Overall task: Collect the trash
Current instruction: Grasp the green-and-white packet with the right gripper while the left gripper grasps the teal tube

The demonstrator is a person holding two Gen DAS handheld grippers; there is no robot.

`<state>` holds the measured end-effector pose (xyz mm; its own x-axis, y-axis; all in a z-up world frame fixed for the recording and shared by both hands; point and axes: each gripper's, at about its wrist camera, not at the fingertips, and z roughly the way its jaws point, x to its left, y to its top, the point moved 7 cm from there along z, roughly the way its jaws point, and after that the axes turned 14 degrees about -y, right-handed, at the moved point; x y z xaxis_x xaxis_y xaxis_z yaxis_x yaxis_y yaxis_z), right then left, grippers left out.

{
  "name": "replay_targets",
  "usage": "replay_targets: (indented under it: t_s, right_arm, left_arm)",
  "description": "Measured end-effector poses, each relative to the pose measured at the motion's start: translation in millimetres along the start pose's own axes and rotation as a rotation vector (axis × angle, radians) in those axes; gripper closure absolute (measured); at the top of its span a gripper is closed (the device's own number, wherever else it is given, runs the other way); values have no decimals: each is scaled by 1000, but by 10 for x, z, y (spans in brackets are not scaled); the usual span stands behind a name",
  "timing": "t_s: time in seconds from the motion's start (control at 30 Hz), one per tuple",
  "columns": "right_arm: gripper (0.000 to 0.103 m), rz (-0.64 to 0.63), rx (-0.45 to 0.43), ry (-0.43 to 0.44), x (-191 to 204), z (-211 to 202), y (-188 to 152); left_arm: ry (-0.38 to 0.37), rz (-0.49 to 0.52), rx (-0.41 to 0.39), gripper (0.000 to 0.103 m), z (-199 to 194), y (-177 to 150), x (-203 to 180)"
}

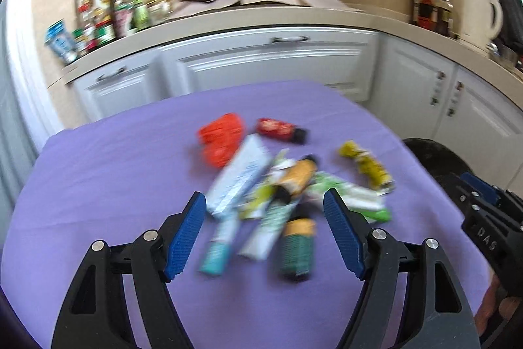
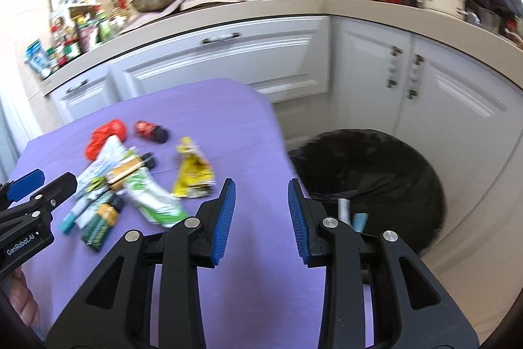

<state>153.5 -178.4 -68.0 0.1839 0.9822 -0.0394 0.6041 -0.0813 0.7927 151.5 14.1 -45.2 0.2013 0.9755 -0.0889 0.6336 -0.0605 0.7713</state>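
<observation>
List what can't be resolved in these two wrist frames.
- Labels on the trash pile: left wrist view, motion blur; unreadable.
- Bottom of the pile: both views, upper wrappers cover what lies beneath.
- Trash bin contents: right wrist view, right gripper fingers hide most; dark liner, two tube-like items show.
- Bin: left wrist view, cut off behind the right gripper body.
- Counter bottles: too small, blurred.

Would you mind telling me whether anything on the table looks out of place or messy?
Yes: a jumble of tubes and wrappers lies heaped across the purple tablecloth, overlapping at odd angles. A yellow wrapper and a small red tube lie apart from the heap. Nothing looks spilled; blur hides finer damage.
</observation>
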Motion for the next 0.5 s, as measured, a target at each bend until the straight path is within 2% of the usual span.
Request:
replay_targets:
  t_s: [0.1,0.17,0.33,0.5]
  right_arm:
    - [69,-40,2,35,267,-27,-12]
    - [60,-61,4,49,384,-27,-18]
    - [60,-119,16,79,677,-24,-63]
    - [60,-168,40,97,891,30,-81]
  left_arm:
    - [47,-35,2,31,-58,-66,279]
    - [75,-61,5,31,-92,-105,468]
    - [127,-105,3,31,-155,-155,800]
    - [144,-142,5,31,-171,-202,1005]
